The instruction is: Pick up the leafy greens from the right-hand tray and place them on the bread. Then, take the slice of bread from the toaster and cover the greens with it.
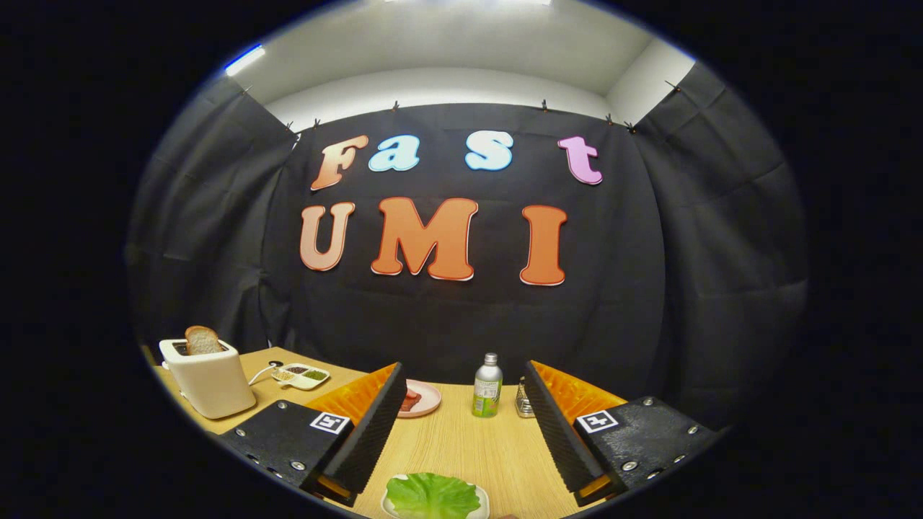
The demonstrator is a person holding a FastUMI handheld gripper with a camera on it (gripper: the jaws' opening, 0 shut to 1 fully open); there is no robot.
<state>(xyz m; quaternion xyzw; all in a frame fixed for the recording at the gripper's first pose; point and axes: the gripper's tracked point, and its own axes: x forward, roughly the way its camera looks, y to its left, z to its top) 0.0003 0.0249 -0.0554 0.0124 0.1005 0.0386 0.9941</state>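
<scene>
Hovering above a wooden desk, hand-held gripper with fingers spread wide apart, nothing between them, nothing gripped. Lying nearest, low between the two fingers: a leafy green lettuce piece on a small white tray, flat, untouched by either finger. Beyond the fingers, toward the back of the desk: a pink plate just past the left finger, partly hidden by it, carrying something reddish and what may be bread — too small and too covered to tell. Standing upright between the fingertips further back: a small bottle with a green-and-white label and silver cap; just beside it on the right, a small metal object, half hidden behind the right finger, kind unclear. Off to the far left, well apart from the lettuce: a cream toaster with a slice of brown bread sticking upright out of its slot. Between toaster and pink plate: a white divided dish holding small portions of seasoning, one green, one dark.
</scene>
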